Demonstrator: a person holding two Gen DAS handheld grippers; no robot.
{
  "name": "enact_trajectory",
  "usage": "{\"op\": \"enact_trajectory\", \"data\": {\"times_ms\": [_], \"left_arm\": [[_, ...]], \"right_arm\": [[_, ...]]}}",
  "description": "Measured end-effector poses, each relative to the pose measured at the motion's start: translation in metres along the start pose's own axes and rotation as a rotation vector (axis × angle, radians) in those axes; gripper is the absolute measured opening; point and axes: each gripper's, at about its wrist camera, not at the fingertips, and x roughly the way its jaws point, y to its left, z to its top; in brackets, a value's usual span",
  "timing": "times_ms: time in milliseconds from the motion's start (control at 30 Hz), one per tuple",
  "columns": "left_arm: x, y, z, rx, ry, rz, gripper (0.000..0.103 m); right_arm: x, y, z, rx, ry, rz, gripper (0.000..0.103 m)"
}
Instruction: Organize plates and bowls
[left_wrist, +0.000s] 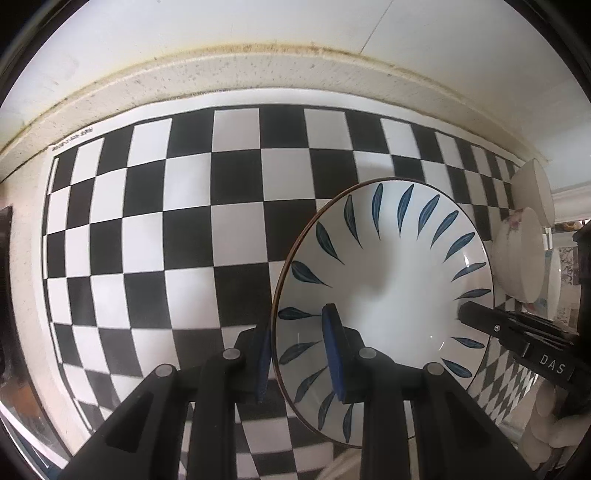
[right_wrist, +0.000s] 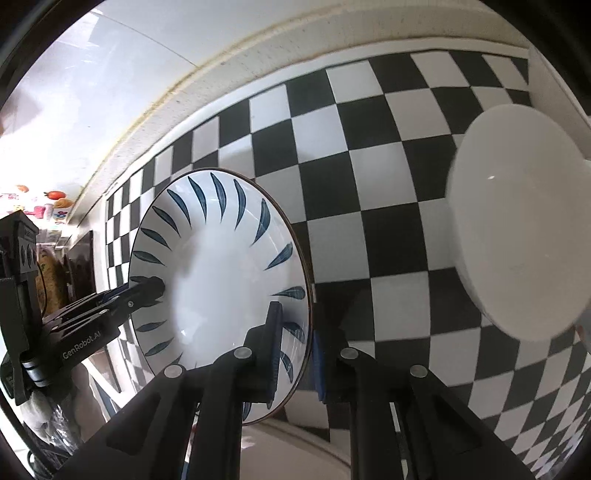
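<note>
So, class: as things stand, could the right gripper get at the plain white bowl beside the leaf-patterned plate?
Probably not yet. The right gripper is shut on the rim of the leaf-patterned plate, which the left gripper also grips. The white bowl sits uncovered on the checkered mat, but the right gripper must release first.

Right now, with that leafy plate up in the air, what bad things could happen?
1. The white plate with blue leaf marks is pinched only at its thin rim by the left gripper and the right gripper. It might slip and break.
2. The plain white bowls stand close beside it. A swing could knock them.
3. If one gripper pulls away first, the plate may tip onto the black-and-white checked mat.
</note>
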Motion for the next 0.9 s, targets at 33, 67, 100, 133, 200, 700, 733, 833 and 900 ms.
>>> {"op": "enact_trajectory", "data": {"times_ms": [33,67,100,133,200,700,733,833,900], "left_arm": [[-0.004,-0.002,-0.001,0.008,-0.006,0.004,0.023],[-0.009,-0.005,-0.005,0.019,-0.016,0.011,0.023],[-0.015,-0.007,-0.008,0.025,-0.021,0.012,0.023],[-0.019,-0.006,0.007,0.03,-0.022,0.009,0.023],[-0.031,-0.006,0.003,0.039,-0.033,0.006,0.023],[-0.058,-0.032,-0.071,0.098,-0.052,-0.032,0.023],[-0.061,-0.038,-0.081,0.101,-0.05,-0.036,0.023],[-0.056,-0.043,-0.099,0.111,-0.033,-0.035,0.023],[-0.048,-0.044,-0.107,0.115,-0.017,-0.028,0.023]], "right_arm": [[-0.003,0.001,-0.001,0.0,-0.003,0.003,0.016],[-0.007,0.002,-0.004,-0.001,-0.009,0.006,0.016],[-0.014,0.002,-0.008,0.002,-0.017,0.01,0.016],[-0.018,0.001,-0.01,0.002,-0.021,0.013,0.016],[-0.033,0.0,-0.019,-0.006,-0.037,0.016,0.016],[-0.083,-0.016,-0.109,-0.022,-0.062,0.017,0.016],[-0.082,-0.018,-0.116,-0.018,-0.06,0.022,0.016],[-0.077,-0.022,-0.135,-0.014,-0.044,0.024,0.016],[-0.071,-0.024,-0.147,-0.015,-0.029,0.021,0.016]]}}
